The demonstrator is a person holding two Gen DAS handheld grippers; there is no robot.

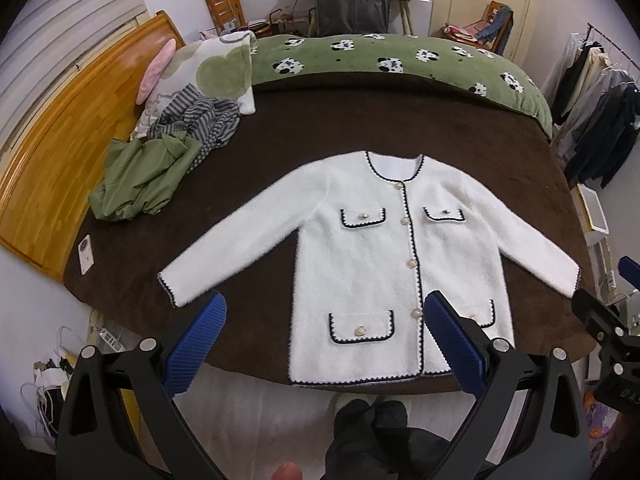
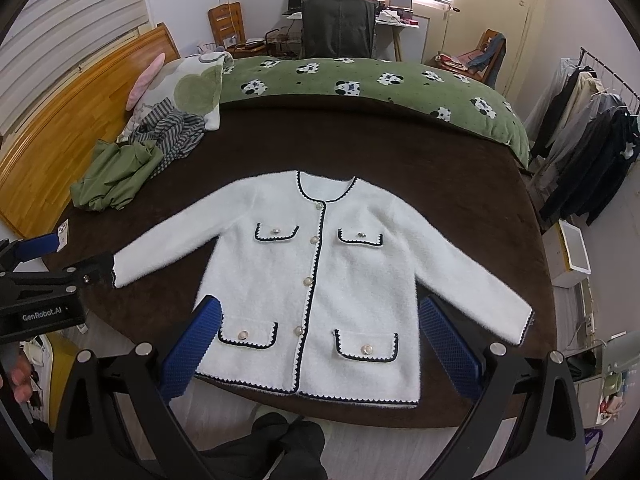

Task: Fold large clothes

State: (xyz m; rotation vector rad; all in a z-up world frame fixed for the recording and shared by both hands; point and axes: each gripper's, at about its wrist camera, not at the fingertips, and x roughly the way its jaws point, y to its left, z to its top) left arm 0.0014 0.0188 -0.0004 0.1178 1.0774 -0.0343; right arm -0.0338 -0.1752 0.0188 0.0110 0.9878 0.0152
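A white fuzzy cardigan (image 1: 360, 248) with black trim, pearl buttons and several pockets lies flat, face up, on the dark brown bedspread (image 1: 320, 136), sleeves spread out to both sides. Its hem reaches the near bed edge. The same cardigan (image 2: 320, 280) fills the middle of the right wrist view. My left gripper (image 1: 324, 320) hovers open above the hem, blue pads wide apart, holding nothing. My right gripper (image 2: 316, 320) is also open above the lower cardigan, empty. The left gripper (image 2: 44, 256) shows at the left edge of the right wrist view.
A crumpled green garment (image 1: 144, 180) and a striped one (image 1: 200, 120) lie at the bed's left, by pillows (image 1: 208, 68) and a wooden headboard (image 1: 68, 128). A green panda blanket (image 1: 400, 60) covers the far side. A clothes rack (image 1: 600, 112) stands right. A person's dark-clad legs (image 1: 368, 432) are below.
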